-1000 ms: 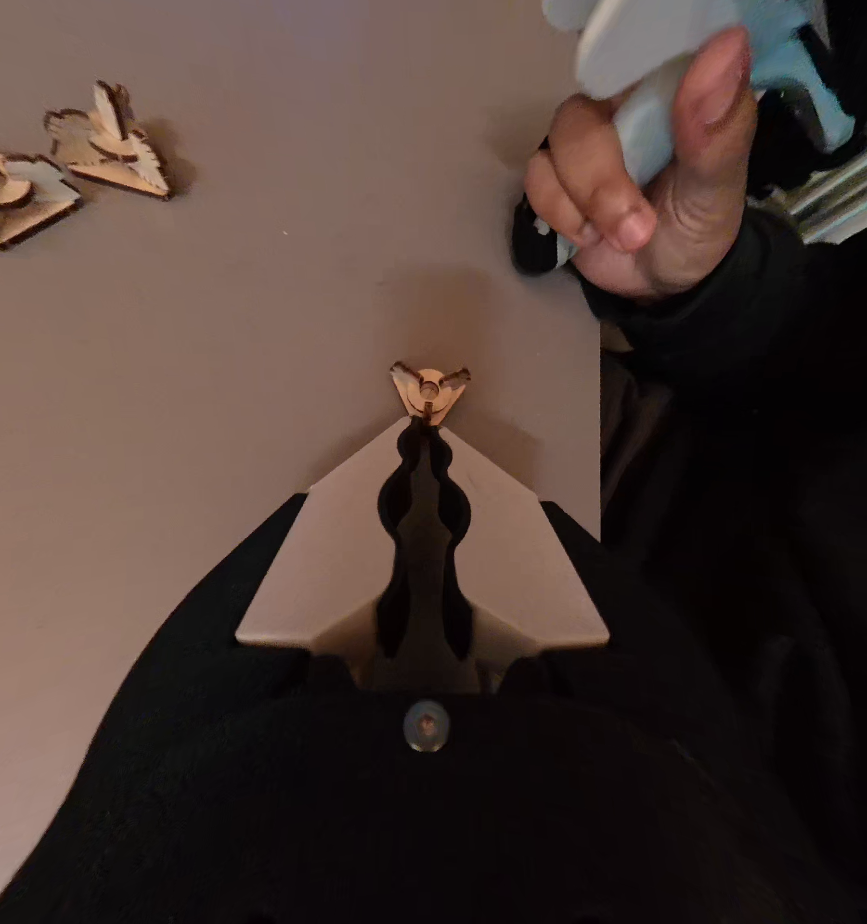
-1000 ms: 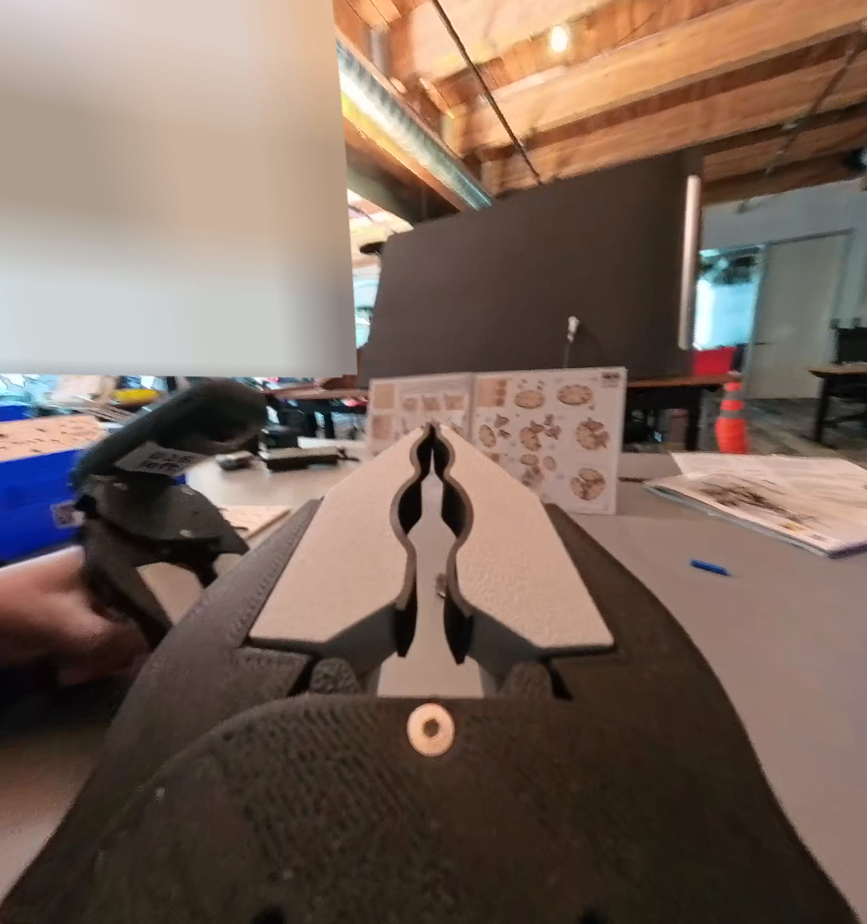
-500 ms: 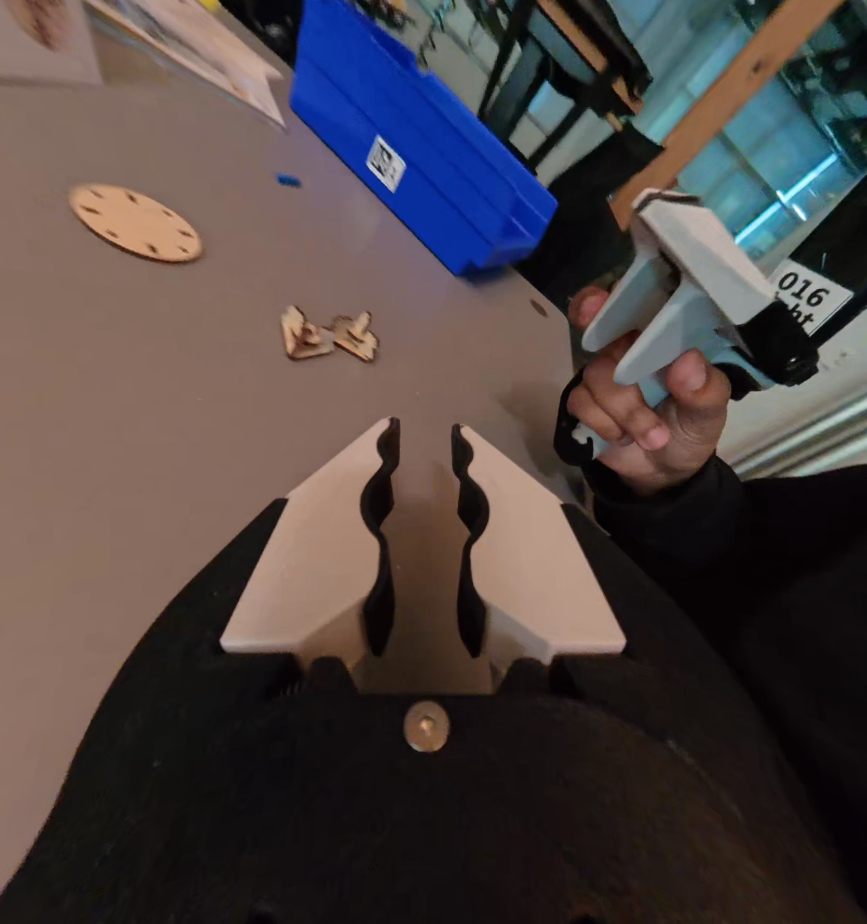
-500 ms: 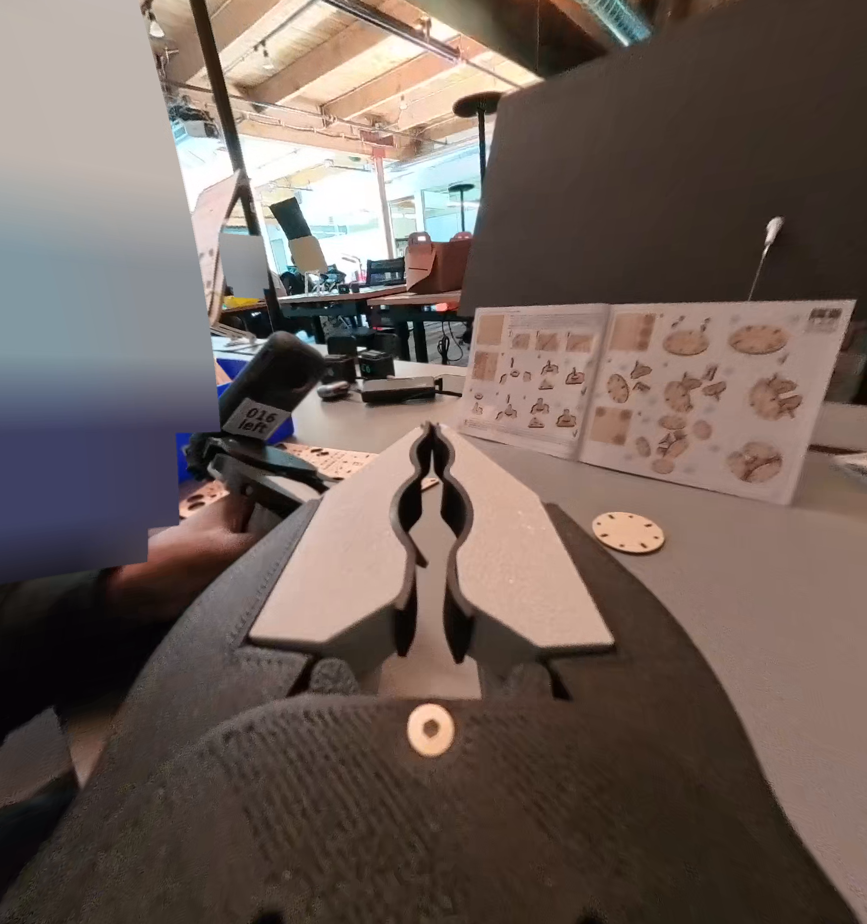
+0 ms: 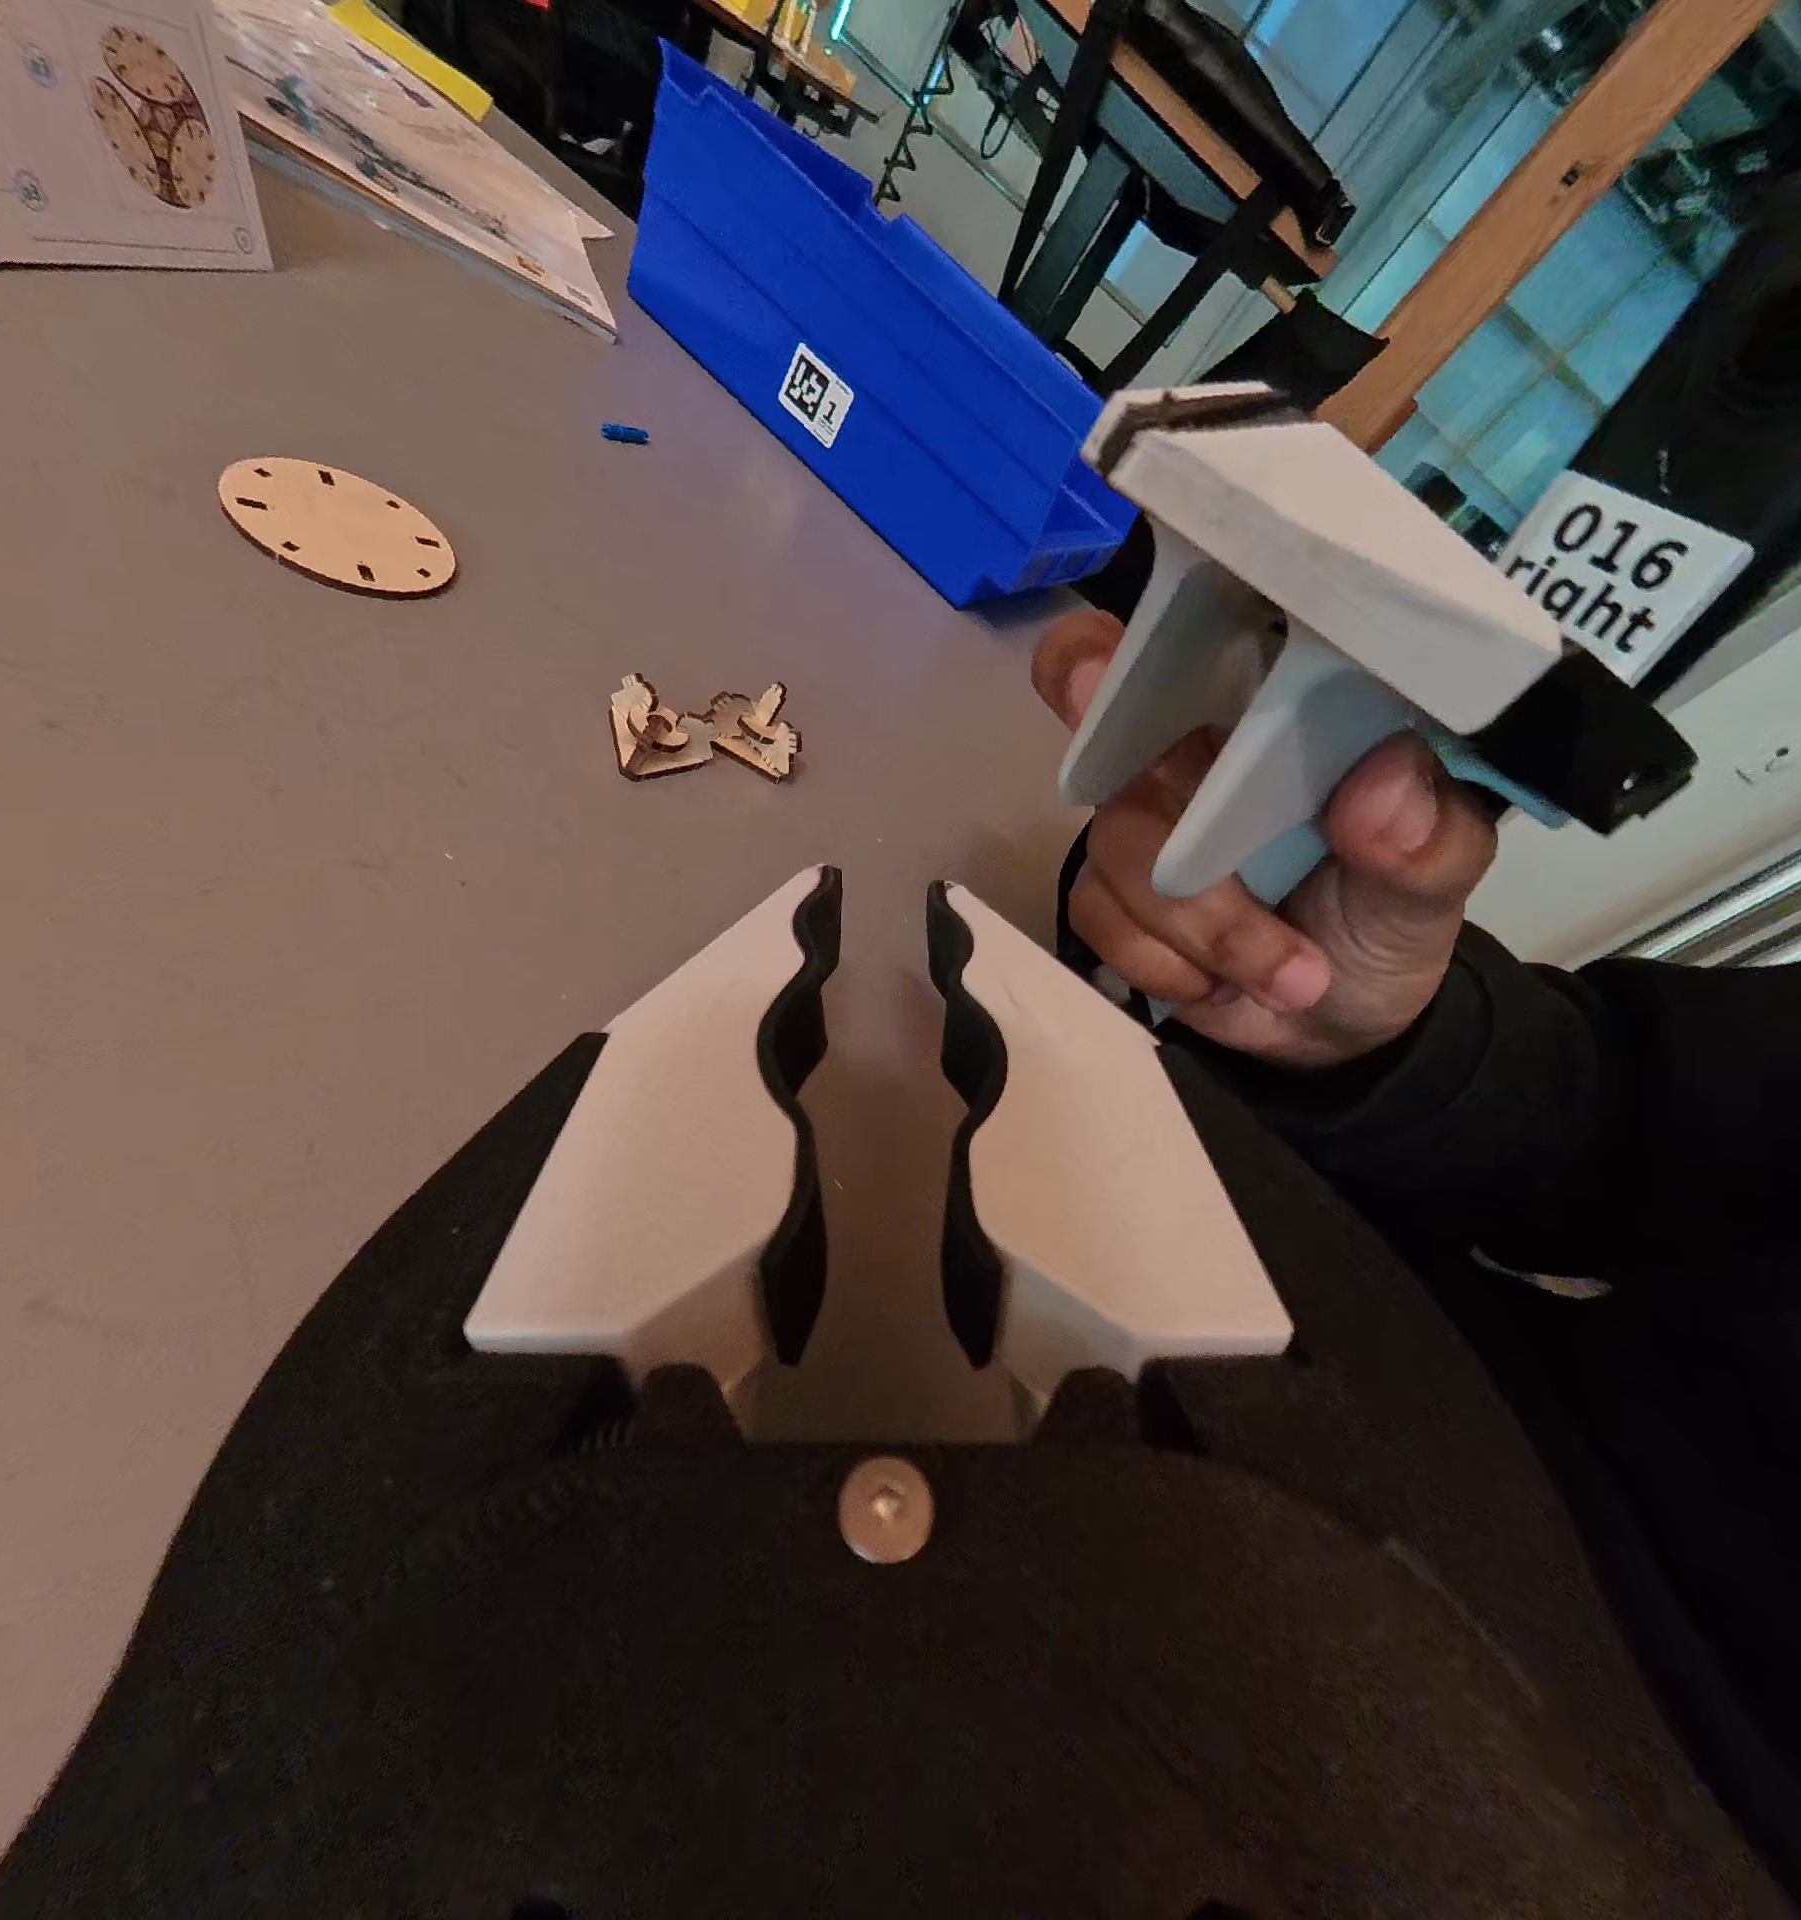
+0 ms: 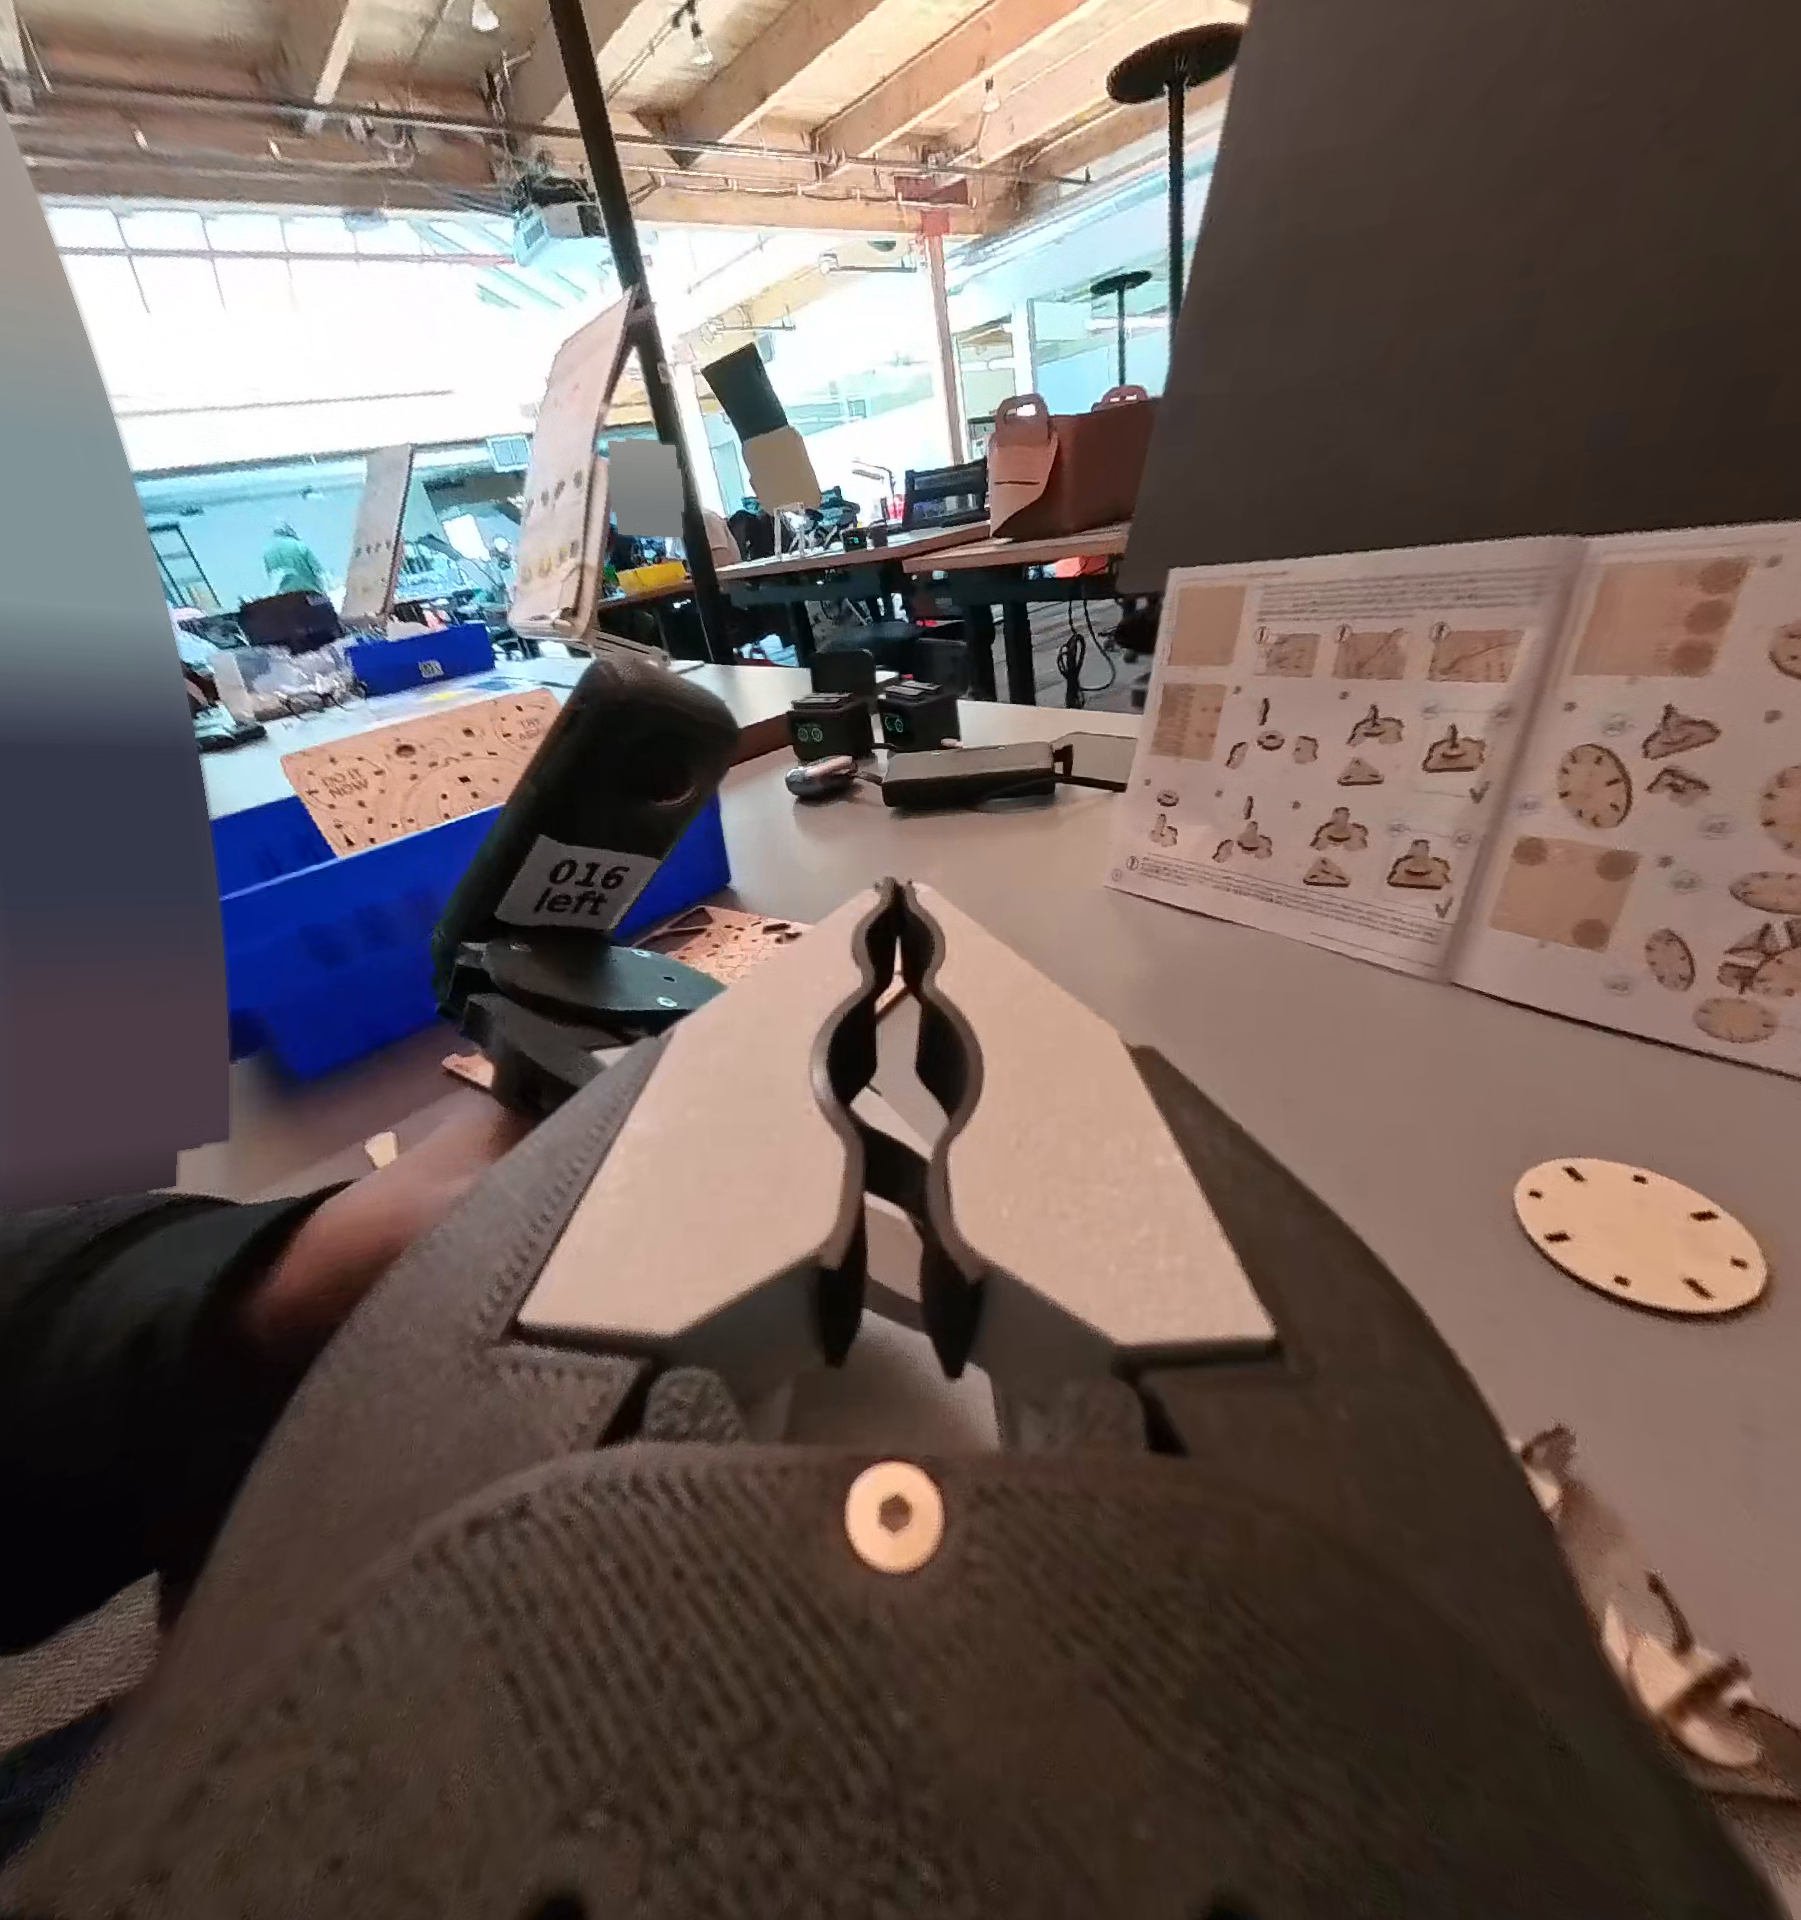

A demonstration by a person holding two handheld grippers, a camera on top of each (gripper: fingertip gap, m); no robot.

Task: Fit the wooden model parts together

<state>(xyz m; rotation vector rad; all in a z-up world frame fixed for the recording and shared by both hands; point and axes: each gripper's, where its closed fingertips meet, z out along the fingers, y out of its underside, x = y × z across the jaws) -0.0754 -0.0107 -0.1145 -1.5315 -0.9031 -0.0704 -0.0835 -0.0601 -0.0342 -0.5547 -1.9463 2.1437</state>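
Note:
My left gripper [image 5: 883, 883] is open and empty, held just above the grey table [image 5: 252, 935]. Two small wooden assemblies [image 5: 704, 727] lie close together on the table ahead of it. A round wooden disc with slots [image 5: 337, 527] lies farther off to the left; it also shows in the right wrist view [image 6: 1639, 1236]. My right gripper [image 6: 898, 888] is shut with nothing between its pads. It is held in a hand [image 5: 1270, 935] in the air to the right of the left gripper, and shows in the left wrist view [image 5: 1114, 436]. The left gripper's body [image 6: 584, 935] is at its left.
A blue bin [image 5: 875, 343] stands at the table's far edge; it also shows in the right wrist view [image 6: 356, 935]. An open instruction booklet [image 6: 1498, 769] stands at the back. Small black devices [image 6: 969, 774] lie behind. Wooden pieces [image 6: 1685, 1704] lie at the lower right.
My left gripper was shut with a small wooden piece at its tips on the table. It opened, tilted up and drew back; the piece is out of sight. The right gripper stayed shut and turned left.

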